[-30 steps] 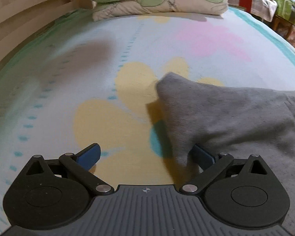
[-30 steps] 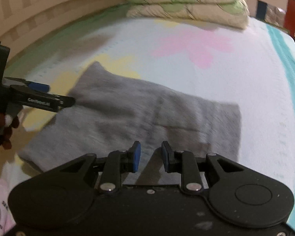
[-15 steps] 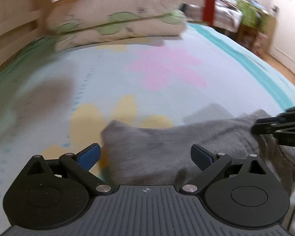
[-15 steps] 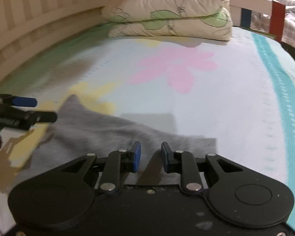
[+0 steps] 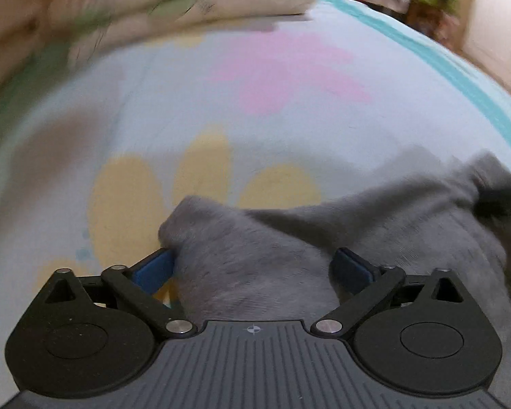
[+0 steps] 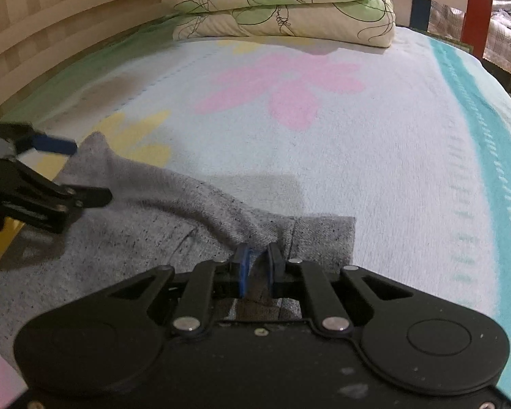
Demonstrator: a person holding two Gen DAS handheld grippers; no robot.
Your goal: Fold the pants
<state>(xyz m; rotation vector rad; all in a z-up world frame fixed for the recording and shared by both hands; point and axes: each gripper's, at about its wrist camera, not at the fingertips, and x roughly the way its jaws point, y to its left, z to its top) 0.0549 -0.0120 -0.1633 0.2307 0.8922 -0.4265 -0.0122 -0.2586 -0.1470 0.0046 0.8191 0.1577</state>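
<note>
On the bed [image 6: 374, 143], the right hand-held gripper [image 6: 257, 262] has just been closing and pinches the gray pants [image 6: 136, 238] for folding, while at nine o'clock the left hand-held gripper [image 5: 252, 269] stands spread around another corner.

No legible text or labels.

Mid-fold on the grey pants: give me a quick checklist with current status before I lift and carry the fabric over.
1. Right gripper pinching the grey knit pants: ok. Its jaws have just been closing, with a ridge of cloth between the blue pads.
2. Left gripper gripping: not ok. Jaws stand wide, with a bunched corner of cloth between them, unpinched.
3. Landing area on the pale flower-print blanket beyond the pants: ok, bare.
4. Stacked leaf-print pillows away from the pants: ok.
5. Layers aligned under the fold: cannot tell.
</note>
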